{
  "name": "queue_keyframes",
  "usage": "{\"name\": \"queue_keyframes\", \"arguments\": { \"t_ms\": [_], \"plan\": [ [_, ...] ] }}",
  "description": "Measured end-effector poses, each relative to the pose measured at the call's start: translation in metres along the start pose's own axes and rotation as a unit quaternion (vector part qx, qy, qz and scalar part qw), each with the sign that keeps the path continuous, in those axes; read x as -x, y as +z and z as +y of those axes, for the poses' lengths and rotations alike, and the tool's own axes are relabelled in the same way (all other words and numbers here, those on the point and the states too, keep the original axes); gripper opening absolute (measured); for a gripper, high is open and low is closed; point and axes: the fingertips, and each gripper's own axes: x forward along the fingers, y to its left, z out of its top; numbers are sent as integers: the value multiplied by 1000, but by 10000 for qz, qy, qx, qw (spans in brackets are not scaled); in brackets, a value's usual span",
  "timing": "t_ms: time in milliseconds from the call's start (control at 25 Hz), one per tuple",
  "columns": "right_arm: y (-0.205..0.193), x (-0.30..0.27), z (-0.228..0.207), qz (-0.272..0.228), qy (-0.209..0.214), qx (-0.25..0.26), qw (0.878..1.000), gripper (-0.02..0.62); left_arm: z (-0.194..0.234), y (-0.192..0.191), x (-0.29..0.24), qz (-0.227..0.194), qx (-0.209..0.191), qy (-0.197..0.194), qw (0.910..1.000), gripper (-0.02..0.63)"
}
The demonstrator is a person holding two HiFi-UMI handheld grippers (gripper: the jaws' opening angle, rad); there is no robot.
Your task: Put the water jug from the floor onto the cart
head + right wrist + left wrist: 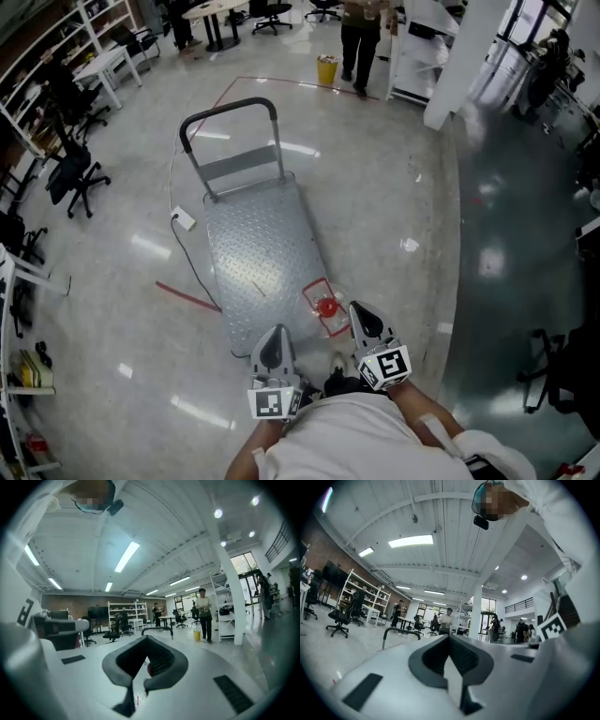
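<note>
A clear water jug with a red cap stands at the near right corner of the grey metal cart, seen from above. The cart's black handle is at its far end. My left gripper is low in the head view, just before the cart's near edge, jaws shut and empty. My right gripper hangs just right of the jug, apart from it, also shut on nothing. In the left gripper view the left gripper points level over the cart's handle. In the right gripper view a bit of red shows behind the right gripper.
A white power adapter and its black cable lie on the floor left of the cart. Red tape marks the floor. Office chairs stand at the left. A person and a yellow bin are beyond the cart. A white pillar rises at the right.
</note>
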Motion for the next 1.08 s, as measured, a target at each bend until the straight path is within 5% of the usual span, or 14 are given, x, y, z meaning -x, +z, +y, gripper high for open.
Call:
{"name": "queue_keyframes", "arguments": {
  "t_ms": [160,1080],
  "plan": [
    [-38,20,11,385,-53,-167,9991,12,-14,-3,2,20,165,-151,9997,3],
    [-27,28,36,246,229,66,9994,12,-10,-1,23,-44,333,-179,9993,3]
  ]
}}
